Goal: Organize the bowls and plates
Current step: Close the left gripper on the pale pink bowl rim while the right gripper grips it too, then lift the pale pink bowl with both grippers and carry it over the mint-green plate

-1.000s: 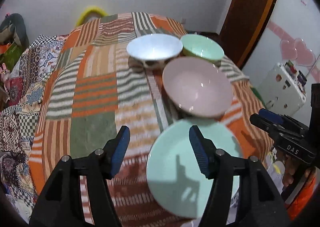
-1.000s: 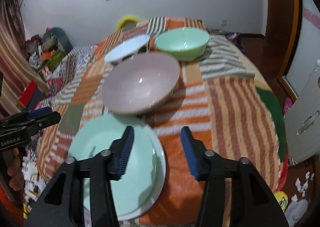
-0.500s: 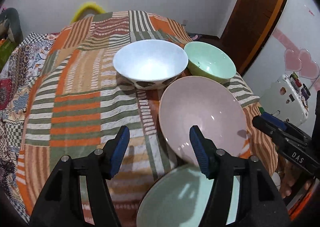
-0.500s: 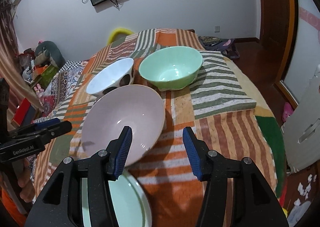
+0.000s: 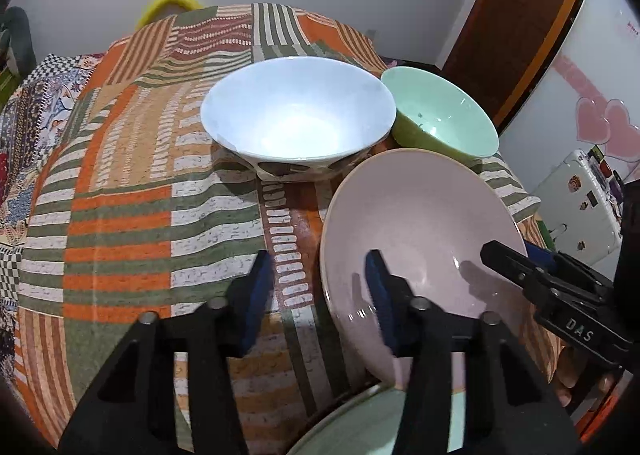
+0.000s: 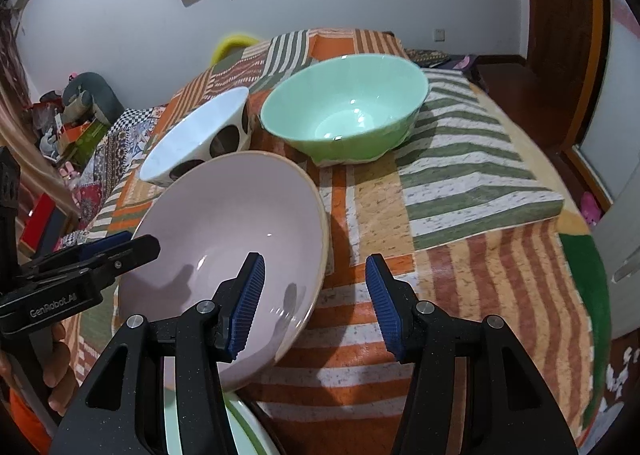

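While both grippers are straddling opposite sides of the pink bowl, its rim sits between each pair of jaws, but no pad is seen pressed against it yet. The left gripper has one blue pad inside the pink bowl and the other outside, over the striped patchwork cloth; its jaws are closing, nothing gripped. The right gripper is placed likewise on the opposite side of the rim, its jaws also narrowing, nothing clamped.

All places are given from the pink bowl. The white spotted bowl stands just beyond it, and the green bowl is just beside that one, on the side of the right gripper. A pale green plate is partly tucked under the pink bowl's near edge, apparently with a white plate beneath it.

For the step to be done well, each rim section should probably be seated deep between the pads before the squeeze is finished, since a glazed, sloping wall is likely to slip from a shallow pinch. Both grips are best completed together, and the lift kept level, so that the neighbouring bowls are not knocked and the plates below are not dragged.
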{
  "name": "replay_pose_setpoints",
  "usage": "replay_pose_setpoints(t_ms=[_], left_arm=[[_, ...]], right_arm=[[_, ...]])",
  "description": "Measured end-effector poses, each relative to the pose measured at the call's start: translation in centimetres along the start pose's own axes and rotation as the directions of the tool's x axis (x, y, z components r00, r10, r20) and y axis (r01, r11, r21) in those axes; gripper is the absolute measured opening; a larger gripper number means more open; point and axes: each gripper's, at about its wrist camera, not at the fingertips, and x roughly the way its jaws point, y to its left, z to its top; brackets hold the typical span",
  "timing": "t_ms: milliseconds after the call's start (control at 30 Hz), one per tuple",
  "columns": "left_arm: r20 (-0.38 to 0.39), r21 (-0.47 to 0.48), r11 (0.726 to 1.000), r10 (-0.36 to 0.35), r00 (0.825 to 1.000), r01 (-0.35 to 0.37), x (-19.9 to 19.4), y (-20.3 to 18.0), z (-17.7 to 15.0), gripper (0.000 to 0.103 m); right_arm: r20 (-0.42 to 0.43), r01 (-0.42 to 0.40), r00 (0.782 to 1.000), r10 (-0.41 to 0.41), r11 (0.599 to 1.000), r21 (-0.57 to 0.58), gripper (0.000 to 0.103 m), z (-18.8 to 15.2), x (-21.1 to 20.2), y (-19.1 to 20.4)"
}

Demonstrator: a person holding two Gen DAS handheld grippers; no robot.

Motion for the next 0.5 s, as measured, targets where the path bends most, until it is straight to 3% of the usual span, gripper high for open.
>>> replay_pose_setpoints(t_ms=[133,167,500], left_arm=[[-0.026,-0.006,0.999,-0.05,0.998,0.05,0.6,0.0,-0.1,0.017],[-0.041,-0.016,0.997,-0.076,0.996,0.075,0.8,0.1,-0.1,0.012],[-0.05,-0.015,0.997,-0.072,0.996,0.071,0.0,-0.5,-0.7,0.012]], right_arm=[[-0.027,-0.032,0.999,0.032,0.999,0.019,0.016,-0.1,0.4,-0.3],[-0.03,-0.04,0.999,0.04,0.999,0.023,0.014,-0.1,0.5,-0.2],[-0.031,-0.023,0.999,0.024,0.999,0.029,0.013,-0.2,-0.7,0.1]])
